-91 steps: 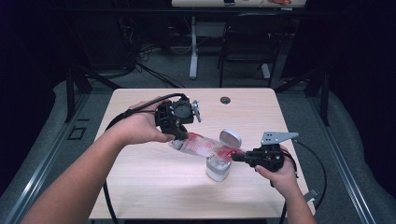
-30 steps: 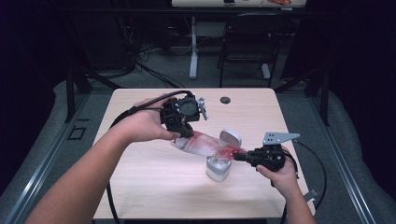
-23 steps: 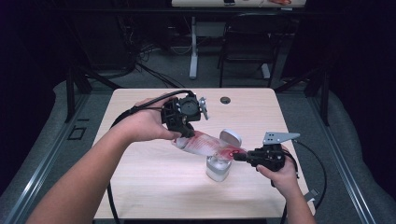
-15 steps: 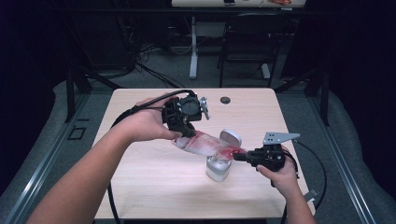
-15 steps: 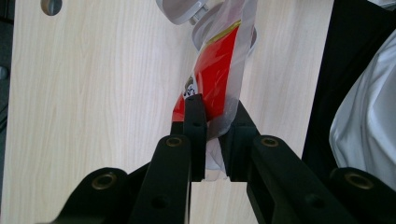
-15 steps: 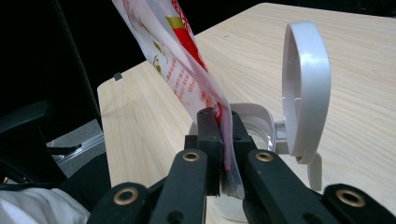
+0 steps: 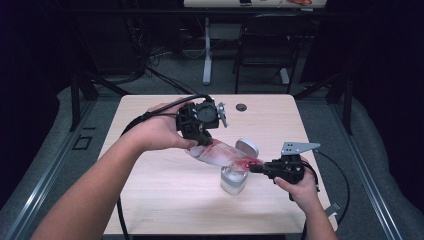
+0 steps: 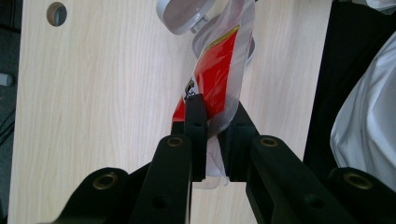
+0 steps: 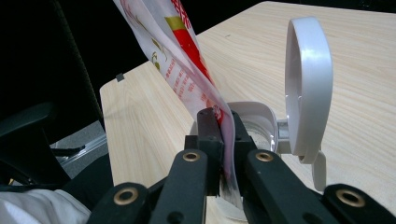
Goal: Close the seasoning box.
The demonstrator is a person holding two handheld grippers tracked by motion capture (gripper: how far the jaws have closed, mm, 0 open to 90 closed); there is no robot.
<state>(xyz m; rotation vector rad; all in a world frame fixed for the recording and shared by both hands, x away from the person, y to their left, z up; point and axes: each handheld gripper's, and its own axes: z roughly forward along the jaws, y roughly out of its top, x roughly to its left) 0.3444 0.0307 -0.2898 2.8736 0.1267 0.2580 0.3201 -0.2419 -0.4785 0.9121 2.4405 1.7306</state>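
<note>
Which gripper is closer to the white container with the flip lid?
Right. The right gripper grips the packet just above the white container; the left gripper holds the packet's raised far end.

Table: you work at a light wood-grain table (image 7: 165, 200), pale and brightly lit, with a round cable hole (image 7: 242, 107) near its far edge.
Floor: around you lies grey carpet (image 7: 260, 87), with loose dark cables (image 7: 165, 77) trailing beyond the table's far edge.
Rails: a dark metal rail (image 7: 42, 185) runs along the floor at your left.
Chair: ahead of you, past the table, stands a dark chair (image 7: 265, 47).
Far desk: behind the chair you see a second light desk edge (image 7: 250, 3) on a pale upright leg (image 7: 207, 50).
Light: your table is lit; the room's sides and back fall into deep shadow.
</note>
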